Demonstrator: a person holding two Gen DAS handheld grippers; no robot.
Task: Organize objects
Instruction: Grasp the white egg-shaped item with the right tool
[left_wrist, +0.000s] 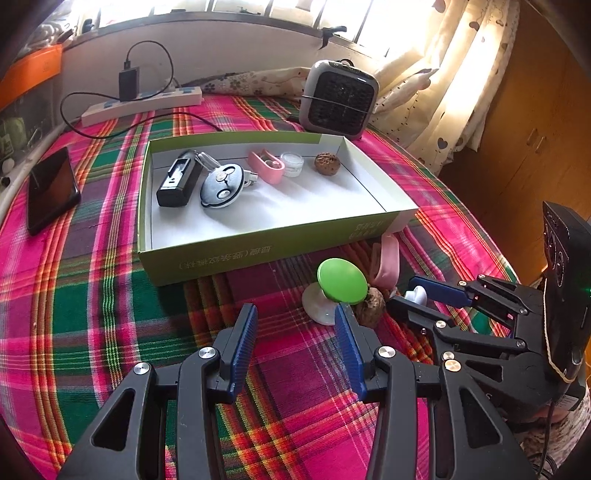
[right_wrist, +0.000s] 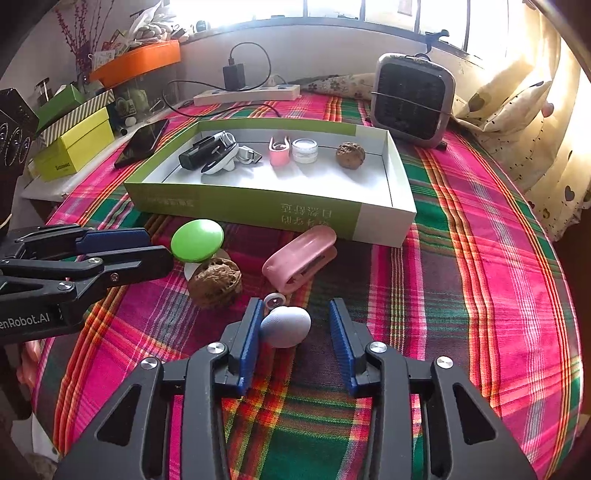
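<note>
Both wrist cameras look forward and steeply down along their own fingers, close above the plaid table (left_wrist: 110, 295), the left view from the left, sharing the green box (left_wrist: 258, 254) and window beyond.

A lived-in home room — a plaid cloth (right_wrist: 480, 258) covers the table, a heart-print curtain (right_wrist: 535, 147) hangs at three o'clock, a small heater (right_wrist: 412, 98) and power strip (right_wrist: 247, 94) sit at twelve below the window (right_wrist: 332, 11).
</note>
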